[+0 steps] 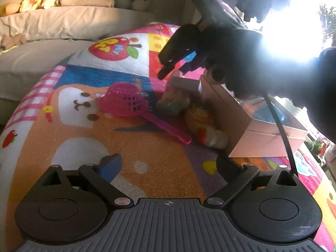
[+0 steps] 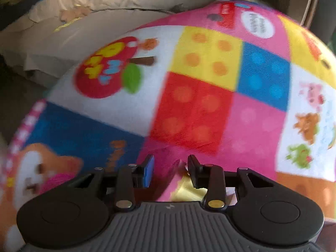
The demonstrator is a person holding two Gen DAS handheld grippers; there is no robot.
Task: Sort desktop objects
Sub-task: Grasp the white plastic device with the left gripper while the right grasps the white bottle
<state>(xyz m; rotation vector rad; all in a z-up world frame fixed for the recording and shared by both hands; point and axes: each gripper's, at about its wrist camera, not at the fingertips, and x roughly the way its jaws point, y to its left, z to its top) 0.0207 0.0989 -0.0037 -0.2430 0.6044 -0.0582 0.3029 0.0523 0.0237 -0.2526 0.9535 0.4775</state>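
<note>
Left gripper (image 1: pixel 168 166): jaws spread wide, nothing between them, angled downward. Right gripper (image 2: pixel 170 169): jaws partly closed, angled steeply down; in the left wrist view it shows as a dark backlit shape.

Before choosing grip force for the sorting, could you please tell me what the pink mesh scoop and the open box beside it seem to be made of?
The pink mesh scoop looks like moulded plastic: a rigid grid bowl and handle in one uniform, slightly glossy colour. The open box looks like cardboard or paperboard with a smooth pinkish finish: flat panels, crisp folded edges and thin walls. Glare leaves its coating uncertain.
</note>
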